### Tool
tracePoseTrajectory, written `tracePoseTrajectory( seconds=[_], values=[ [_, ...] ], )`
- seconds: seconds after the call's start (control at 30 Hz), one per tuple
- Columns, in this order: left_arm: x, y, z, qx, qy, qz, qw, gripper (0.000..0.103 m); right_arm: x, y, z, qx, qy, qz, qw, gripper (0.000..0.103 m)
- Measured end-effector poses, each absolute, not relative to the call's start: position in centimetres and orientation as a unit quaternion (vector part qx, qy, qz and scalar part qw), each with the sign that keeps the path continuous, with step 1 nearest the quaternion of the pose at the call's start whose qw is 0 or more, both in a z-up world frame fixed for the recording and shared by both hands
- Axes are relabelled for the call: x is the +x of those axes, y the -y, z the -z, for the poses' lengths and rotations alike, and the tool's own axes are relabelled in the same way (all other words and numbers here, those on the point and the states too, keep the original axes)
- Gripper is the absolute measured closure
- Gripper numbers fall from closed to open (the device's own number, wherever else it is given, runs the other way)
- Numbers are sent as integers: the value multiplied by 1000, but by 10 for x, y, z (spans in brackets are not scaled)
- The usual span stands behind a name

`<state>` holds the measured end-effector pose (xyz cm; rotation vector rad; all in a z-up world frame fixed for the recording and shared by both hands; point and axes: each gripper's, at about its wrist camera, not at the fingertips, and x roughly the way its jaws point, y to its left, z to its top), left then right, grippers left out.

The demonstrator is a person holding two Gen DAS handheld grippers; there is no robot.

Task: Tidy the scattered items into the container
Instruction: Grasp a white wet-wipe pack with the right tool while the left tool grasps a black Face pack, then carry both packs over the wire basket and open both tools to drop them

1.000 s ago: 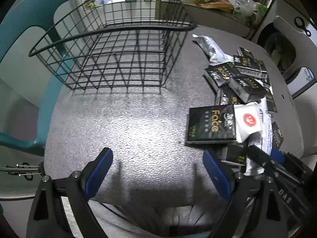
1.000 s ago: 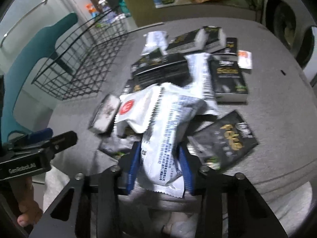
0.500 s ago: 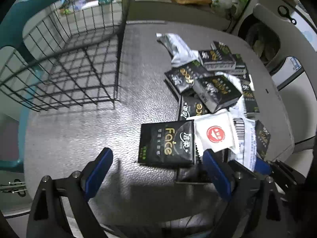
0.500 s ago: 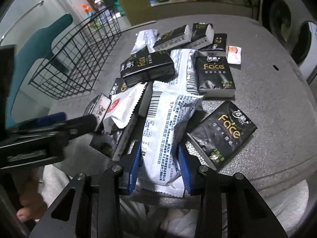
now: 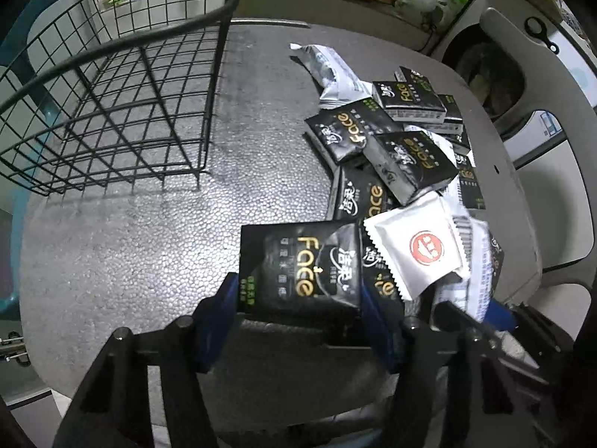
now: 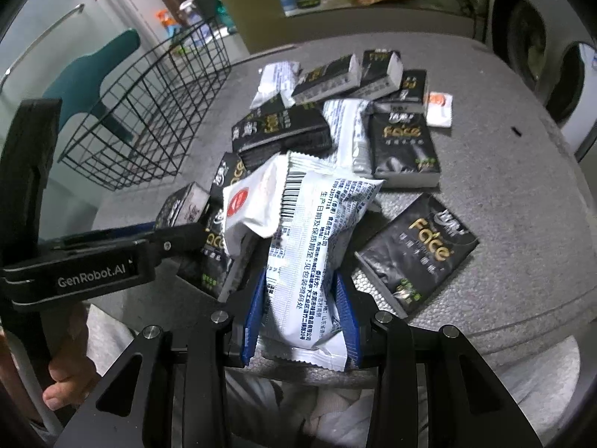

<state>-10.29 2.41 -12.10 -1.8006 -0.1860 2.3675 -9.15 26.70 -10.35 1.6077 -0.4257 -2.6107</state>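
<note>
- Wire basket [image 5: 112,119] holds nothing; pile of packs on table [image 5: 112,261] unsorted.
- Left gripper [image 5: 298,310] closing around black tissue pack [image 5: 298,265].
- Right gripper [image 6: 302,321] clamps white snack packet [image 6: 317,246].

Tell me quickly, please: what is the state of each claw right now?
Left claw: closing around a black Face tissue pack that lies between its fingers.
Right claw: closed on a white snack packet.

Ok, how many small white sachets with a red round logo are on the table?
2. The near sachet lies left of the barcoded wrapper, against it; the far sachet lies at the far right, beside a black pack. More could be buried under other items.
</note>
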Motion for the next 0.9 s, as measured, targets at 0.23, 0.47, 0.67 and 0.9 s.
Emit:
tracePoseTrajectory(
  seconds=[0.23, 0.47, 0.67, 0.9],
  values=[
    [-88, -25, 83, -576, 60, -810, 90, 36, -86, -267, 71, 490, 142, 859, 26, 66],
    [-97, 17, -8, -482, 79, -870, 58, 36, -128, -230, -2, 413, 116, 899, 89, 66],
    [-154, 84, -21, -468, 81, -879, -52, 36, -210, -157, -32, 378, 81, 909, 154, 65],
    [-186, 138, 13, -500, 103, -853, -106, 36, -261, -107, -2, 413, 68, 893, 163, 65]
  ],
)
